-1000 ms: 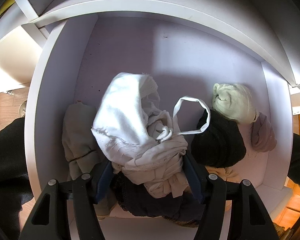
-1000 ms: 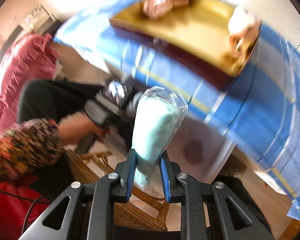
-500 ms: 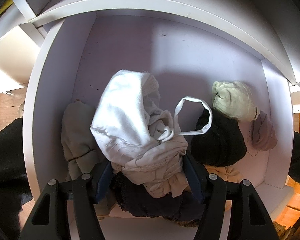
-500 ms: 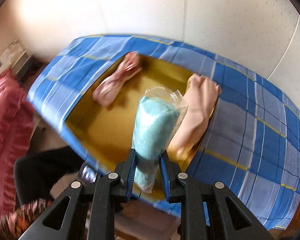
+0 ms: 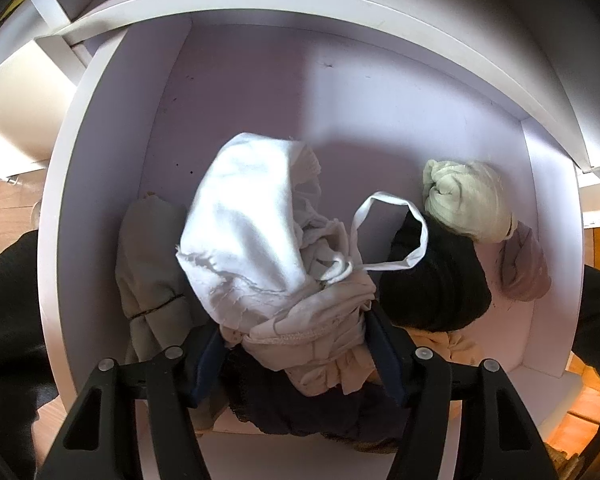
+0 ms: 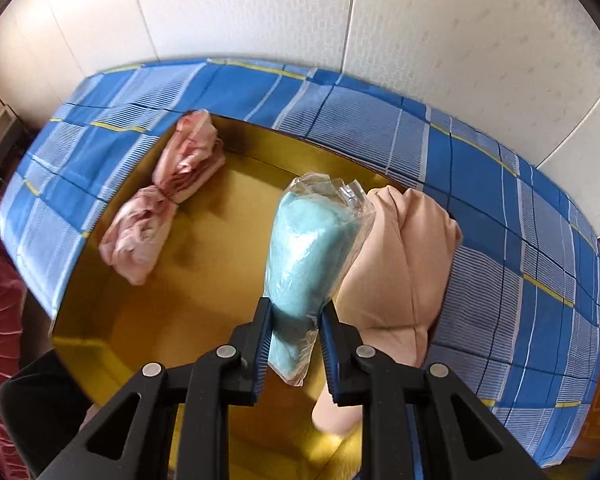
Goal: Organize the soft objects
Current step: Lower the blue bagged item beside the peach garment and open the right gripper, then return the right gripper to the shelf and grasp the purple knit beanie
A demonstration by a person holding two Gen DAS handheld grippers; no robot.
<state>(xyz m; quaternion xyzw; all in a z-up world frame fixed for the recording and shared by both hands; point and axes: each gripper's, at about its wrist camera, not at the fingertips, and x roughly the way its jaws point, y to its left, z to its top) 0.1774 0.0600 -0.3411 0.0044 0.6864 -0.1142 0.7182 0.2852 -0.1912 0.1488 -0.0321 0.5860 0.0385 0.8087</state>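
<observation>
Currently, my right gripper clamps a bagged teal cloth roll, long axis upright, above the gold box at lower centre; my left gripper pinches white garments inside the drawer.

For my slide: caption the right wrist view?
Right gripper shut on plastic-wrapped turquoise cloth above yellow box.

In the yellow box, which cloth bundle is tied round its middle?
The pink bundle at the box's left, cinched like a bow; the peach bundle on the right is untied.
</observation>
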